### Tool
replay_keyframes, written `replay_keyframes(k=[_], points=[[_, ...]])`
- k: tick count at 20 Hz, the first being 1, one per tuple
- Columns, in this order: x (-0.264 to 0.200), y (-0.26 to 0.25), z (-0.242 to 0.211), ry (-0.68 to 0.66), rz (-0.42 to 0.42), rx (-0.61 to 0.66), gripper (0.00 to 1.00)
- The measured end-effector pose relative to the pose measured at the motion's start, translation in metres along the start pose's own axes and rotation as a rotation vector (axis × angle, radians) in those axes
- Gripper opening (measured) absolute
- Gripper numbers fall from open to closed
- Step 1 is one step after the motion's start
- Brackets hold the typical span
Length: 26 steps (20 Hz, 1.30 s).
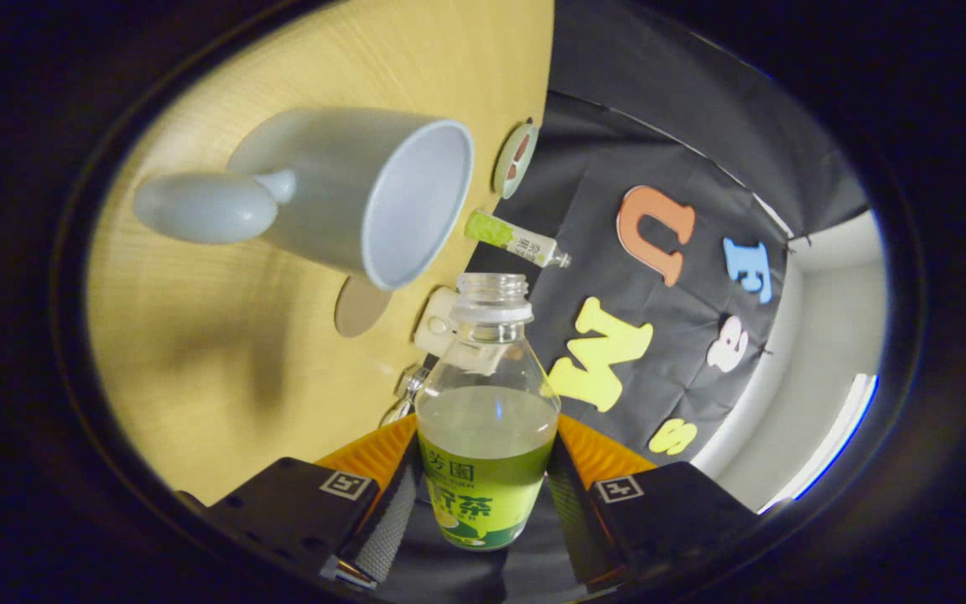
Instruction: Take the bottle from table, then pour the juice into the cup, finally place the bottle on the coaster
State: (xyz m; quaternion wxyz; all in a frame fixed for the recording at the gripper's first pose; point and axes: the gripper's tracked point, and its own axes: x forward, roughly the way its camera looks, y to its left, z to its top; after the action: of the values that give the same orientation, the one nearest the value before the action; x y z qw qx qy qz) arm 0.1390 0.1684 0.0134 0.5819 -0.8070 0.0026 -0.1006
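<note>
My tool [483, 503] is clamped on the bottle [487, 419], both fingers [386, 520] pressing its green-labelled lower body; it is clear, uncapped, with a white neck ring, and holds pale green juice up to its shoulder. Its long axis runs straight ahead from between my fingers toward 12 o'clock, open mouth leading, with the neck just short of the pale cup [357, 197]. The cup stands on the wooden table [223, 361] at about 11 o'clock from the bottle's mouth, its handle pointing to 9 o'clock and its inside showing no liquid; a round coaster [516, 158] lies beyond it at 12 o'clock, at the table's edge.
</note>
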Motion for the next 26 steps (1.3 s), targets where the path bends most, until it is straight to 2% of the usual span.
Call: replay_keyframes(k=[3, 8, 11, 15, 21, 23, 26], points=[[0.001, 0.011, 0.000, -0.011, 0.036, 0.175, 0.82], [-0.014, 0.009, -0.005, 0.027, 0.117, 0.548, 0.82], [-0.020, -0.008, 0.000, 0.016, 0.159, 0.758, 0.82], [-0.021, -0.034, -0.003, 0.003, 0.169, 1.001, 0.82], [-0.001, -0.072, 0.001, -0.031, 0.206, 1.425, 0.82], [0.011, -0.073, 0.009, -0.055, 0.260, 1.511, 0.82], [0.036, -0.086, 0.021, -0.105, 0.271, 1.621, 0.82]])
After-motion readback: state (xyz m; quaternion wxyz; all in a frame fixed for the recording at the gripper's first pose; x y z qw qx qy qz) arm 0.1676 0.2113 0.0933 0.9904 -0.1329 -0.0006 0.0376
